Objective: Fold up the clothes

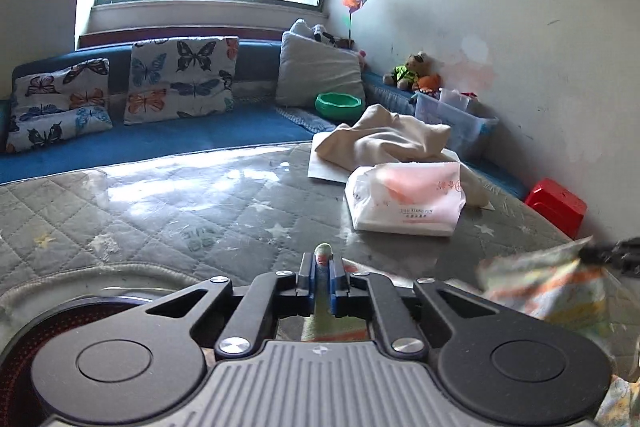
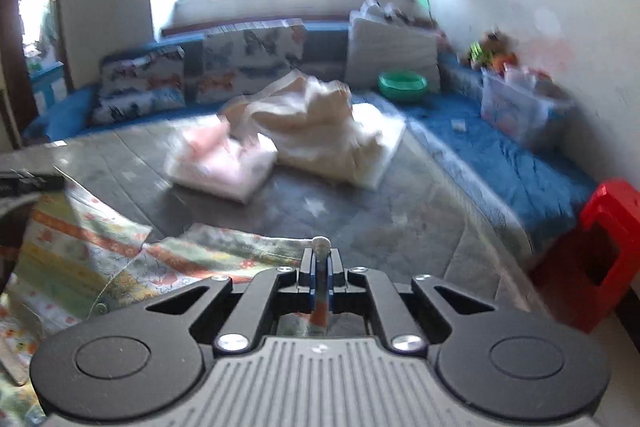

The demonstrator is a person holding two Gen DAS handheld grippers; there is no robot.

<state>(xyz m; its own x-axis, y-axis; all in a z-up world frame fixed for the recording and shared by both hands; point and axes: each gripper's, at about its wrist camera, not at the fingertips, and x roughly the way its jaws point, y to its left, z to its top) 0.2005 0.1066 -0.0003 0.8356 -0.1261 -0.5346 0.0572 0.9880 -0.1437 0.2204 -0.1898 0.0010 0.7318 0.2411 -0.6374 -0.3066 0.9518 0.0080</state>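
A patterned garment (image 2: 100, 251) with orange, green and yellow bands hangs between both grippers over the grey quilted table (image 1: 168, 211). My left gripper (image 1: 322, 259) is shut on one edge of it; a fold of cloth pokes out between the blue pads. My right gripper (image 2: 320, 255) is shut on another edge. The garment also shows at the right of the left wrist view (image 1: 552, 287). The right wrist view is blurred. A cream garment (image 1: 392, 139) lies crumpled at the table's far side.
A white and pink plastic pack (image 1: 404, 199) lies on the table in front of the cream garment. A blue sofa (image 1: 160, 139) with butterfly cushions, a green bowl (image 1: 338, 105), a clear bin (image 1: 452, 119) and a red stool (image 2: 596, 227) surround the table.
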